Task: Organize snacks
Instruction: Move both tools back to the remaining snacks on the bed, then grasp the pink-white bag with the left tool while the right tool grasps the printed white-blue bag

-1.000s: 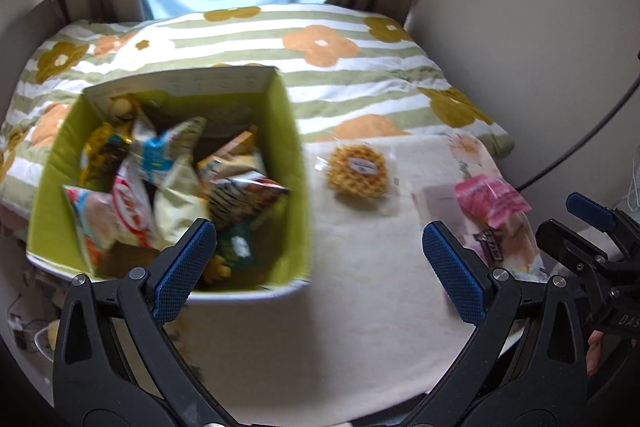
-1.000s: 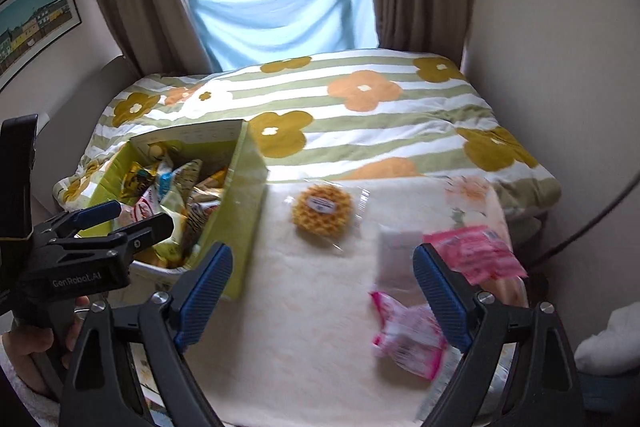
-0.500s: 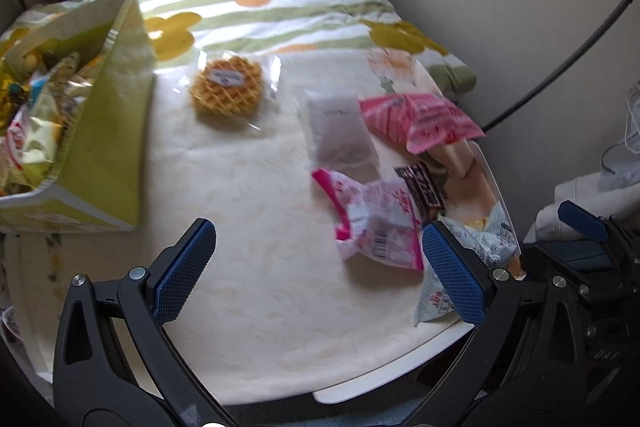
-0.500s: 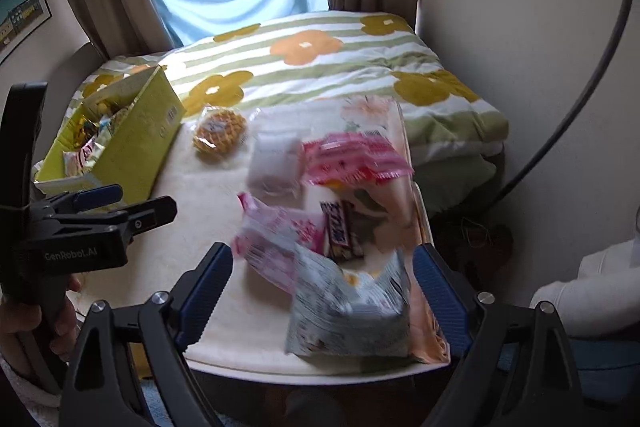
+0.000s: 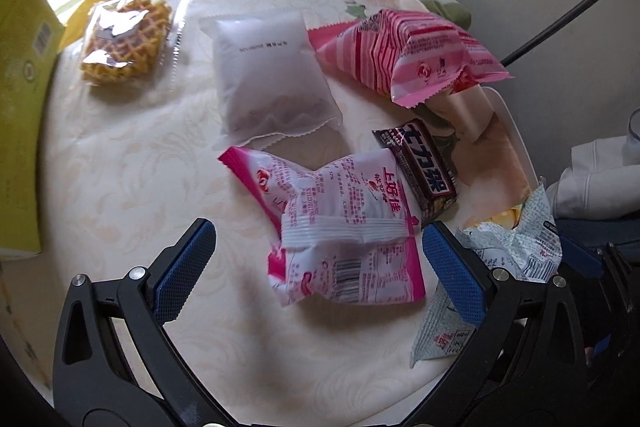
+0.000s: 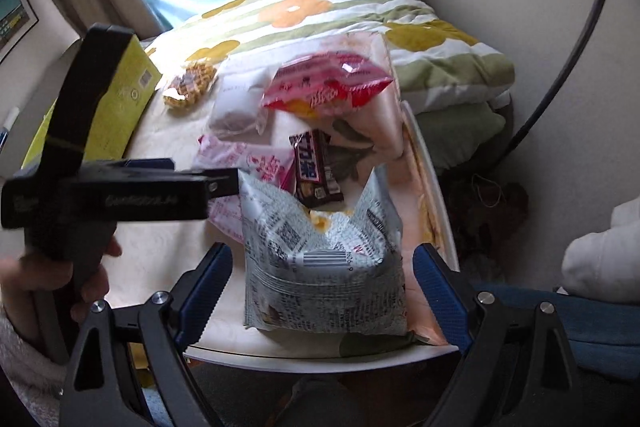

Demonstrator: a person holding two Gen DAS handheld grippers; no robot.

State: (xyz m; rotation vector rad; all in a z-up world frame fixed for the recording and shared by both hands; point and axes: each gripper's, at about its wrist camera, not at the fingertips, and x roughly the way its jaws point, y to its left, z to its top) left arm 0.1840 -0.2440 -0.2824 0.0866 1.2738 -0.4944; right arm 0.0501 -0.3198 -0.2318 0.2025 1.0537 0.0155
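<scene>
Several snacks lie on the cream table (image 5: 132, 155). My left gripper (image 5: 318, 269) is open, its jaws on either side of a pink-and-white packet (image 5: 344, 223). Beyond it lie a dark chocolate bar (image 5: 424, 167), a frosted white pouch (image 5: 268, 75), a pink striped pack (image 5: 408, 55) and a wrapped waffle (image 5: 124, 39). My right gripper (image 6: 322, 291) is open, its jaws either side of a grey-white bag (image 6: 324, 259) at the table's front edge. The yellow-green snack box (image 6: 116, 107) stands at the left.
A flowered, striped quilt (image 6: 320, 7) covers the bed behind the table. A wall and a dark cable (image 6: 576, 39) are on the right. The left gripper's body (image 6: 108, 195) crosses the right wrist view over the table's left half.
Both grippers swung right, away from the snack box, and came down close over the loose snacks. The left now frames the pink-and-white packet, the right the grey-white bag.
</scene>
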